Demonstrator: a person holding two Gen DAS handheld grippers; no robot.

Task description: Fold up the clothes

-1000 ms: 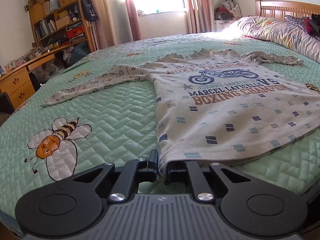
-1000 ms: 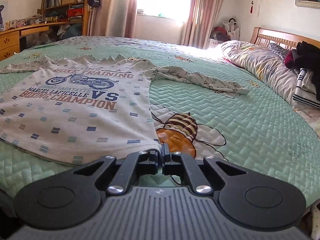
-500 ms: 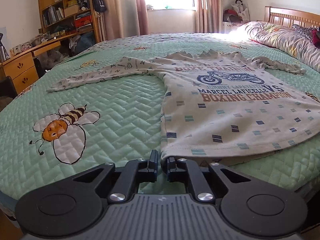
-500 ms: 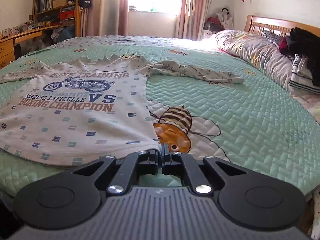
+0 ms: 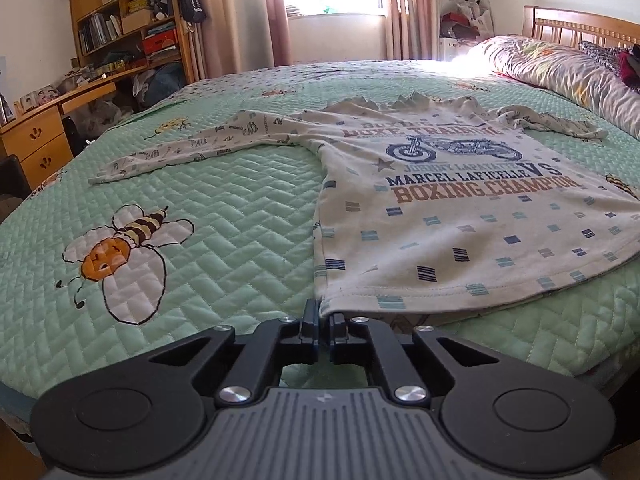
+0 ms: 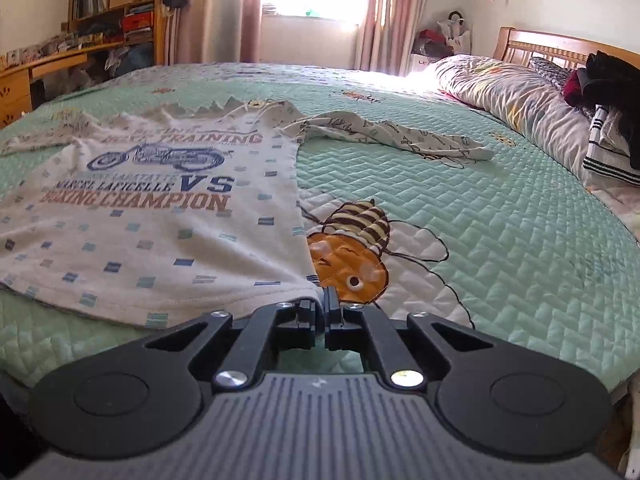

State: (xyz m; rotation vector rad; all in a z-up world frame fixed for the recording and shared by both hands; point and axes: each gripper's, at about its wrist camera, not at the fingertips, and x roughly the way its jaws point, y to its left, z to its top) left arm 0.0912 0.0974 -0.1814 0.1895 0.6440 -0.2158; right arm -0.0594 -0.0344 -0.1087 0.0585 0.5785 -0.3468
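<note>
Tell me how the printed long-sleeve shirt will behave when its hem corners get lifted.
The shirt looks thin and floppy, likely sagging between the left gripper and right gripper. Its sleeves will probably trail limp.

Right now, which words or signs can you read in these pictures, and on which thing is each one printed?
All readable text stands on the white long-sleeved shirt spread on the green quilted bedspread:
"BOXE TRAINING"
"JOHNNY LAPATATE", faint
"MARCEL LAFICELLE VS"
"BOXING CHAMPION"
One line above "BOXE TRAINING": too creased to read.
Small words on the patterned sleeves: too small to read.
Book spines on the wooden bookshelf: too blurred to read.
</note>
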